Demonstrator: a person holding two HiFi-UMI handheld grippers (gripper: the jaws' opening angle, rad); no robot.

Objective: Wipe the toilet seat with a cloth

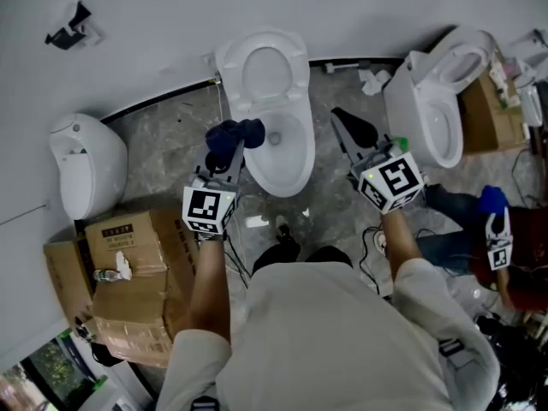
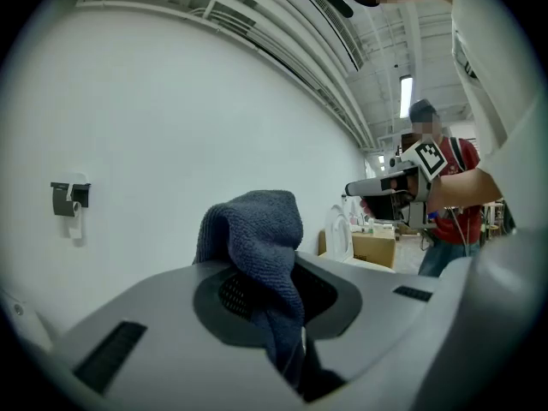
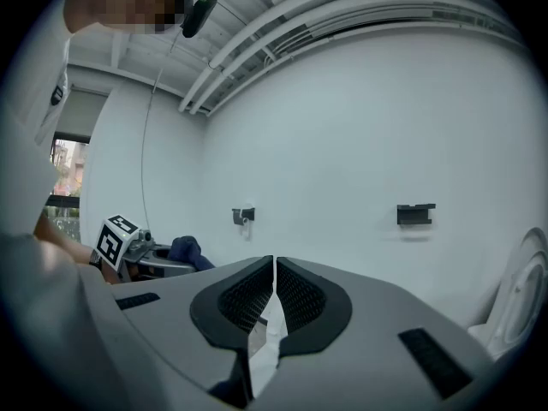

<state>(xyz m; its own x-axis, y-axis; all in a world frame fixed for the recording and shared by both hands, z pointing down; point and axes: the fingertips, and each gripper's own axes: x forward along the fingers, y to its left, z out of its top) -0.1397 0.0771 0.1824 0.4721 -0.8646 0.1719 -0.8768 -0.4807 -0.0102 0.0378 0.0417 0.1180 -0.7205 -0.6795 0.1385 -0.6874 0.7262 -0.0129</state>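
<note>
A white toilet [image 1: 301, 168] stands ahead of me against the wall, its lid [image 1: 261, 71] raised. In the head view my left gripper [image 1: 231, 154] hovers at the bowl's left side, shut on a dark blue cloth [image 1: 235, 135]. The left gripper view shows that cloth [image 2: 257, 229] bunched above the left gripper [image 2: 267, 285] and hanging down between its jaws. My right gripper [image 1: 340, 116] is to the right of the bowl, shut with nothing held. In the right gripper view the right gripper [image 3: 274, 271] has its pads together, facing the white wall.
A second toilet [image 1: 432, 110] stands to the right, a white urinal [image 1: 81, 165] to the left. Cardboard boxes [image 1: 128, 272] sit at my lower left. Another person [image 1: 505, 247] with a gripper is at the right edge. A paper holder [image 1: 73, 28] hangs on the wall.
</note>
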